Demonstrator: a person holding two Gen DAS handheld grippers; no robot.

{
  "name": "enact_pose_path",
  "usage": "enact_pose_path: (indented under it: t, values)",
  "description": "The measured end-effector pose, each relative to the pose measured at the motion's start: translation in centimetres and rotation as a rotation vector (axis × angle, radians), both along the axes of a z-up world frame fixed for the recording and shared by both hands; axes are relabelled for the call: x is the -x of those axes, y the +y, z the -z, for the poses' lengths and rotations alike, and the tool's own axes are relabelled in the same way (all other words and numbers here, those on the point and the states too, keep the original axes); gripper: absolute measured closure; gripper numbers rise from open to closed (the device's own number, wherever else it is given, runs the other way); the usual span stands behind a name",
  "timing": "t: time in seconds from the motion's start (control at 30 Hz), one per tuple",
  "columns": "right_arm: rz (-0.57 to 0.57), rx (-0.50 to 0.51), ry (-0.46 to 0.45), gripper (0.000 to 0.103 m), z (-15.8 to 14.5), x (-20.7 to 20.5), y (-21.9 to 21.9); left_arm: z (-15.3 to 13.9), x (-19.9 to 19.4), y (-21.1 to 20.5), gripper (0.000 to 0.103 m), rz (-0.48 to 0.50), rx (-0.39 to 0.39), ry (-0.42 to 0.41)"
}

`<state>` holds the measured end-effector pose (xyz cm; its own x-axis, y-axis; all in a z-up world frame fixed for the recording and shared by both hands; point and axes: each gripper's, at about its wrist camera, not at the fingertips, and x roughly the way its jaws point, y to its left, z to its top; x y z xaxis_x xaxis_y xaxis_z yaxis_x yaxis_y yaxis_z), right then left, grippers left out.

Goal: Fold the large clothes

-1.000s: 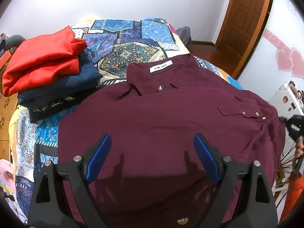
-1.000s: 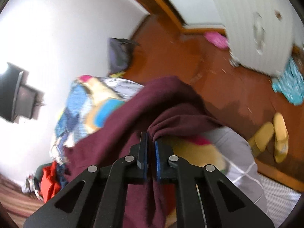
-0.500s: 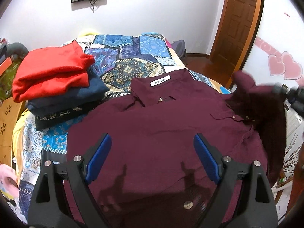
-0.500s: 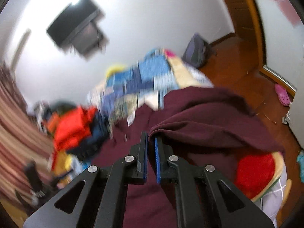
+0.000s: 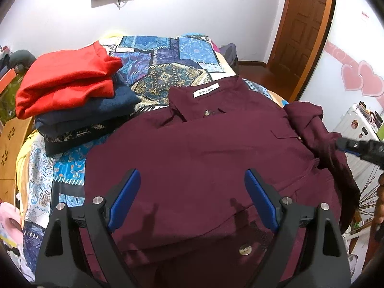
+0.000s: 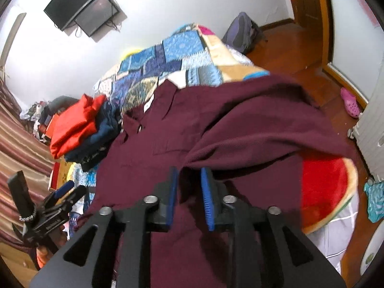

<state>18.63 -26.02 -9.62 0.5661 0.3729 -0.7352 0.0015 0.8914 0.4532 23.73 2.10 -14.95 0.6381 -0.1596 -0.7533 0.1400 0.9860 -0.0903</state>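
The maroon shirt (image 5: 204,148) is lying face up across the patchwork bed (image 5: 168,55), collar toward the top of the frame. Its sleeve (image 6: 252,124) is sitting between the right hand-held gripper's (image 6: 189,192) parted pads, draping inward. The left hand-held gripper (image 5: 192,199) is hovering wide open, lower centre. Folded clothes (image 5: 69,91) are sitting upper left.

1 maroon shirt (image 5: 204,158), 3 folded garments (image 5: 79,110), 2 wall screens (image 6: 81,7), 2 grippers (image 5: 192,199)

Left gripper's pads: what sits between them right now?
Only the maroon shirt, lying flat on the bed below the open left gripper; the pads grip nothing. The left wrist view shows it.
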Motion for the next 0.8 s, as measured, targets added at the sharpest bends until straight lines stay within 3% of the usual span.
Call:
enact_pose_path:
  t: [0.13, 0.23, 0.37, 0.53, 0.8]
  values:
    - [0.082, 0.016, -0.075, 0.052, -1.3, 0.8, -1.5, -0.3, -0.1, -0.6, 0.015, 0.013, -0.006, -0.009]
    - [0.182, 0.025, -0.100, 0.041, -1.7, 1.2, -3.5, -0.4, -0.4, -1.0, 0.015, 0.016, -0.010, -0.008]
    - [0.285, -0.012, -0.066, 0.039, -0.7, 0.8, -6.3, -0.3, -0.7, -1.2, 0.015, 0.012, -0.008, -0.002]
    - [0.384, -0.098, 0.032, 0.039, 2.6, -0.4, -9.2, 0.0, -1.3, -1.6, 0.015, 0.010, -0.018, 0.013]
    - [0.430, -0.252, 0.206, 0.039, 8.0, -2.4, -12.1, 0.7, -2.4, -2.1, 0.015, 0.007, -0.025, 0.042]
